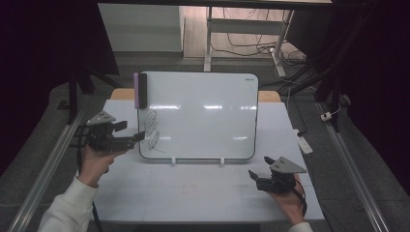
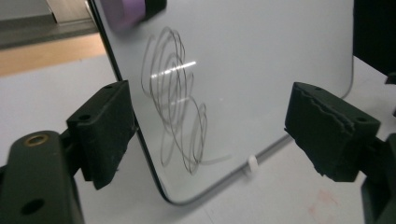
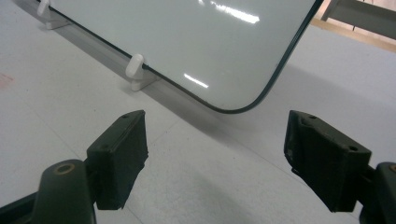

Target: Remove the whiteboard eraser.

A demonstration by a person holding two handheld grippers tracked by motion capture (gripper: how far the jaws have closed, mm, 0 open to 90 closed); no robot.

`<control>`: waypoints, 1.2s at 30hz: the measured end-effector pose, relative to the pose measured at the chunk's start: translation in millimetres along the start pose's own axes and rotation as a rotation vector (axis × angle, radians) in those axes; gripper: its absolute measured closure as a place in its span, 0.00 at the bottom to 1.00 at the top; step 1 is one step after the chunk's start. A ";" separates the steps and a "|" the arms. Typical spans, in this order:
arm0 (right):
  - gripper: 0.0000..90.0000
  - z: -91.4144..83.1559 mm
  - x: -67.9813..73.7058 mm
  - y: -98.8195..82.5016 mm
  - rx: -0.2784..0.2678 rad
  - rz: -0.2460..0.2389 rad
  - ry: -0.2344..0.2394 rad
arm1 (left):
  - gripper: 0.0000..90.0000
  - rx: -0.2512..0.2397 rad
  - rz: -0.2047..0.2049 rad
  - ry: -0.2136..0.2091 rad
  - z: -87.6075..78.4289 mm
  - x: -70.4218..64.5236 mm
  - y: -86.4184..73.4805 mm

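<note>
- My left gripper [image 1: 140, 137] hangs wide open and empty, facing the scribble [image 2: 180, 100] on the whiteboard [image 1: 203, 116].
- The eraser [image 1: 140, 90] sits above it, ungrasped; the scribble remains unerased.
- My right gripper [image 3: 215, 158] rests open, empty.

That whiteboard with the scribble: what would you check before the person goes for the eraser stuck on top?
1. Left gripper open and empty: ok, its jaws stand wide with nothing between them.
2. Eraser reachable: ok, it sits on the whiteboard's upper left edge, above the left gripper.
3. Scribble still to wipe: ok, dark loops on the left part.
4. Board standing steady: ok, it rests in two white clips.
5. Right gripper out of the way: ok, open, low near the table.
6. Eraser fixed firmly: cannot tell.
</note>
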State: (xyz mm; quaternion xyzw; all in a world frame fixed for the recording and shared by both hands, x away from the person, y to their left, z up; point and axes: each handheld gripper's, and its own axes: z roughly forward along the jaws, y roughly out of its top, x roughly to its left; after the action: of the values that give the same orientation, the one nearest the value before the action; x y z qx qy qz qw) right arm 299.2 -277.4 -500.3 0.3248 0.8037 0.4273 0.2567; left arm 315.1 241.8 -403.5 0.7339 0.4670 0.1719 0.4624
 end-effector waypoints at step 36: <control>0.23 5.7 1.5 -4.1 0.043 -0.004 -0.004 | 0.69 -0.045 -0.007 0.247 39.2 17.9 61.7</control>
State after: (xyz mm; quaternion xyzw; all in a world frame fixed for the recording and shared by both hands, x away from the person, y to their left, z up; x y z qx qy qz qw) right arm 300.9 -275.0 -506.9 0.3295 0.8129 0.4088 0.2522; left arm 383.4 228.2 -375.1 0.6951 0.5187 0.2698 0.4184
